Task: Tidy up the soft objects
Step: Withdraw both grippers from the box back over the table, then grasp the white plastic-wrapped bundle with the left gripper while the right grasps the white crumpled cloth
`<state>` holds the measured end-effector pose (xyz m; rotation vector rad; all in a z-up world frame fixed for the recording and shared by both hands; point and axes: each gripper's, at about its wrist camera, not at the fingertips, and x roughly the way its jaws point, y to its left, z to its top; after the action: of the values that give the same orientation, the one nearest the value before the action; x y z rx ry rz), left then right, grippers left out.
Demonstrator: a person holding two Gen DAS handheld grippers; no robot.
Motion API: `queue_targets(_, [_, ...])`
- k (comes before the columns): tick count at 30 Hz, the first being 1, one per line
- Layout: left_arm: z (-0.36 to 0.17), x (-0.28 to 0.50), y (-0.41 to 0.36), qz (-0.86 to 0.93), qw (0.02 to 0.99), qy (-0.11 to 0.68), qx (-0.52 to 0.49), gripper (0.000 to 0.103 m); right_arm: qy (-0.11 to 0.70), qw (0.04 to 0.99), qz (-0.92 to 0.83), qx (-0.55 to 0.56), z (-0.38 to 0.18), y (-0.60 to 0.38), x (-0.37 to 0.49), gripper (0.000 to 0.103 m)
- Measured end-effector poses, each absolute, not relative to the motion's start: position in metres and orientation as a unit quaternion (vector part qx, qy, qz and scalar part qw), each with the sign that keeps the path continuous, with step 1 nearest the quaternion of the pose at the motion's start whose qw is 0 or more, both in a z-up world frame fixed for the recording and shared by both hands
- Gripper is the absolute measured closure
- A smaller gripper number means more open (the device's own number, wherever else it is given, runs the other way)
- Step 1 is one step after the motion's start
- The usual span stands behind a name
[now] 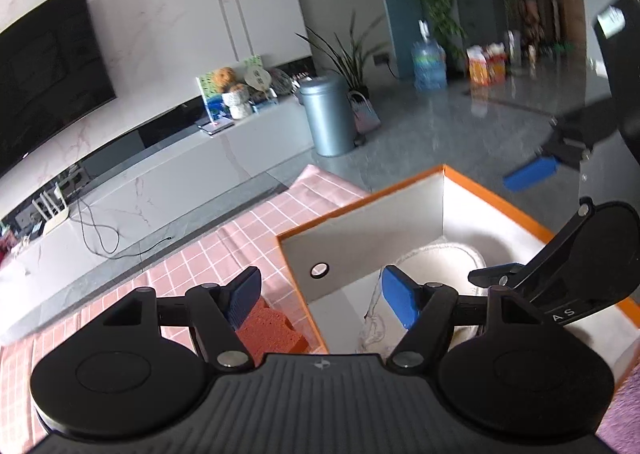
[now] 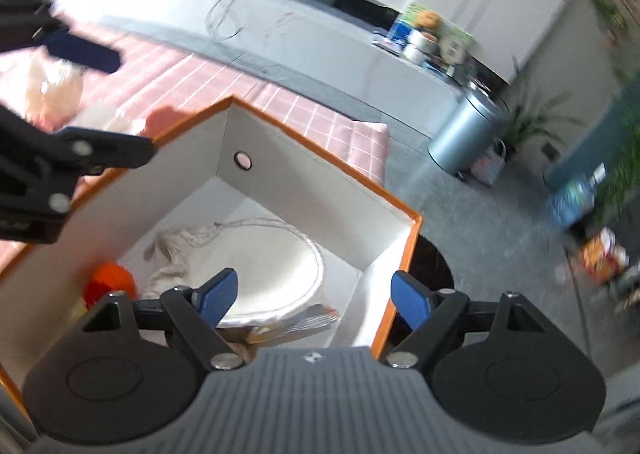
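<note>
An orange-rimmed box with white walls (image 1: 360,238) sits on the pink checked cloth (image 1: 224,250); it also shows in the right wrist view (image 2: 304,181). Inside lie a cream drawstring bag (image 2: 272,270), an orange soft thing (image 2: 110,280) and a striped item (image 2: 296,324). My left gripper (image 1: 320,300) is open and empty, straddling the box's near wall. A red sponge (image 1: 272,330) lies on the cloth by its left finger. My right gripper (image 2: 312,296) is open and empty, straddling the box's right wall. The right gripper also shows in the left wrist view (image 1: 520,221).
A grey bin (image 1: 328,115) stands on the floor past the table's end. A low TV cabinet (image 1: 160,173) runs along the wall. More soft things, blurred (image 2: 52,89), lie on the cloth left of the box. A dark round base (image 2: 430,266) sits by the box.
</note>
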<state>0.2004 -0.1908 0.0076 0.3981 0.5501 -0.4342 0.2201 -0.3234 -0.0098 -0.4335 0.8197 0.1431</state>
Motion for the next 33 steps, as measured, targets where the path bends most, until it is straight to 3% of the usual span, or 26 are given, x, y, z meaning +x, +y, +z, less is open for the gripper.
queue_targets(20, [0.020, 0.134, -0.074, -0.159, 0.960, 0.226, 0.033, 0.022, 0.253, 0.963, 0.070, -0.059, 0.005, -0.229, 0.115, 0.021])
queue_targets(29, [-0.001, 0.107, -0.003, -0.084, 0.972, 0.214, -0.044, 0.022, 0.256, 0.960, 0.109, 0.022, -0.017, -0.179, 0.113, 0.022])
queue_targets(33, [-0.013, 0.109, 0.023, -0.057, 0.970, 0.227, -0.065, 0.022, 0.269, 0.956, 0.120, 0.007, -0.031, -0.156, 0.115, 0.031])
